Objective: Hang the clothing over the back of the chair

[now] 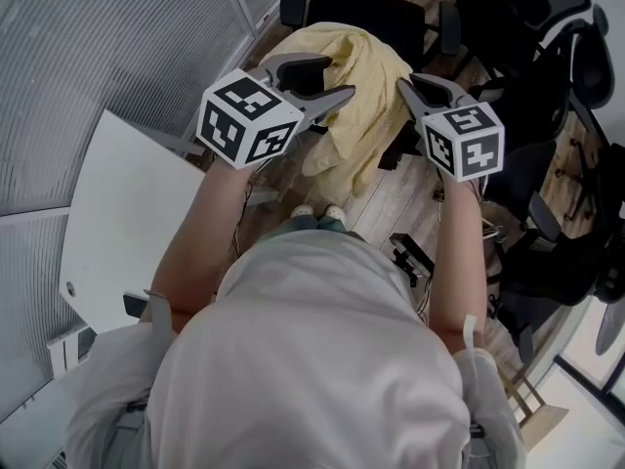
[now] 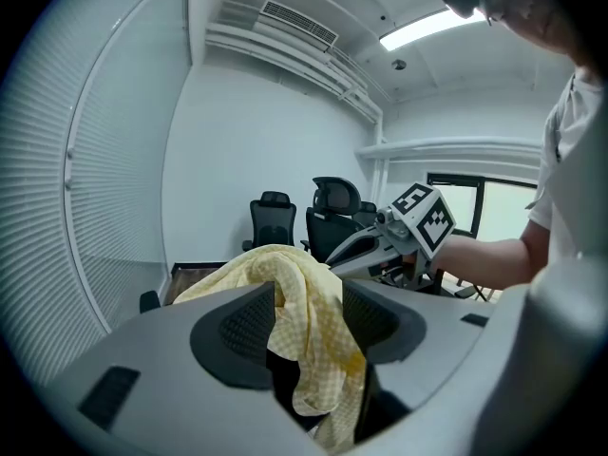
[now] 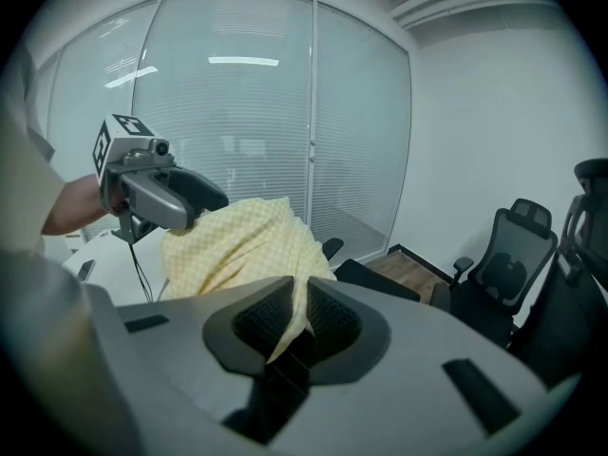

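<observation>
The yellow checked clothing (image 1: 363, 81) is draped over the black chair (image 1: 371, 10), whose back is largely hidden beneath it. A thick bunch is clamped in the left claw (image 1: 340, 78). A thin fold is pinched in the nearly closed right claw (image 1: 406, 88).

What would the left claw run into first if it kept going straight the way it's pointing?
The yellow garment: it already sits bunched between the jaws of the left claw. Beyond that, the black chair seems next, though depth is hard to judge.
</observation>
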`<state>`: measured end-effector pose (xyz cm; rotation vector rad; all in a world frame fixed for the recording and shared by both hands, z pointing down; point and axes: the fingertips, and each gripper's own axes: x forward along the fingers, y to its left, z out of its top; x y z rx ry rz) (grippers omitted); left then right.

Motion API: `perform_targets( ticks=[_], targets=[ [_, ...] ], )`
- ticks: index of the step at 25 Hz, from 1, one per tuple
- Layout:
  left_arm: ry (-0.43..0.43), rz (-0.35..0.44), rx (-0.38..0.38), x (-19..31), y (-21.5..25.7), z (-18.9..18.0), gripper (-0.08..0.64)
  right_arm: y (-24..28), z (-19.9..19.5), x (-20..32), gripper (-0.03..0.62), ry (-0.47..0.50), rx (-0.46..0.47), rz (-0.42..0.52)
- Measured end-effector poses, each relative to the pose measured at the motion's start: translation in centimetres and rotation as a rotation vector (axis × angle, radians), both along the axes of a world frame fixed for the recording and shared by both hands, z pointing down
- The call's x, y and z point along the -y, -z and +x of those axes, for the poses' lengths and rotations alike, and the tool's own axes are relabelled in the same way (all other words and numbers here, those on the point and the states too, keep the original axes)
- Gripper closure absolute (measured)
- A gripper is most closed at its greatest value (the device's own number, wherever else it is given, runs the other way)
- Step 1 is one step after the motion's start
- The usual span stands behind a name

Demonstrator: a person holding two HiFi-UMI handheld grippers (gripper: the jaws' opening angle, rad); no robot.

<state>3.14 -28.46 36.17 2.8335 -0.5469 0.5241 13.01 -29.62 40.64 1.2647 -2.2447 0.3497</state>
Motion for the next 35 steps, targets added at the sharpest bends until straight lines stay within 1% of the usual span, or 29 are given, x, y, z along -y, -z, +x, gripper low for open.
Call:
perform_targets(
  ticks=[5,7,11,15,21,25,31,35],
  targets=[
    [0.055,0.012,-0.038,0.3,0.0,-0.5,0.382,0.1,-0.1,-0.1,0.537,0.002,-0.025,0.015],
    [0.071,0.022,-0.041,0.4,-0.1,-0.6,0.413,0.1,-0.1,-0.1,0.537,0.003,-0.025,0.022],
    [0.088,0.042,-0.038,0.5,-0.1,-0.7,0.452,0.4,0.0,-0.3,0.536,0.007,-0.022,0.038],
    [0.109,0.055,-0.051,0.9,0.0,-0.9,0.481,0.7,0.5,-0.5,0.495,-0.005,-0.016,0.056],
    [0.133,0.061,-0.065,1.5,0.2,-1.3,0.501,0.8,1.4,-1.2,0.466,-0.019,0.005,0.05],
    [0.164,0.071,-0.087,2.0,0.7,-2.0,0.52,0.9,2.0,-1.9,0.448,-0.032,0.023,0.053],
    [0.198,0.102,-0.116,2.7,1.9,-3.0,0.534,0.6,3.5,-3.0,0.443,-0.07,0.007,0.035],
    [0.205,0.121,-0.123,2.7,2.5,-3.1,0.54,1.2,4.9,-3.4,0.443,-0.113,0.001,0.053]
  ],
)
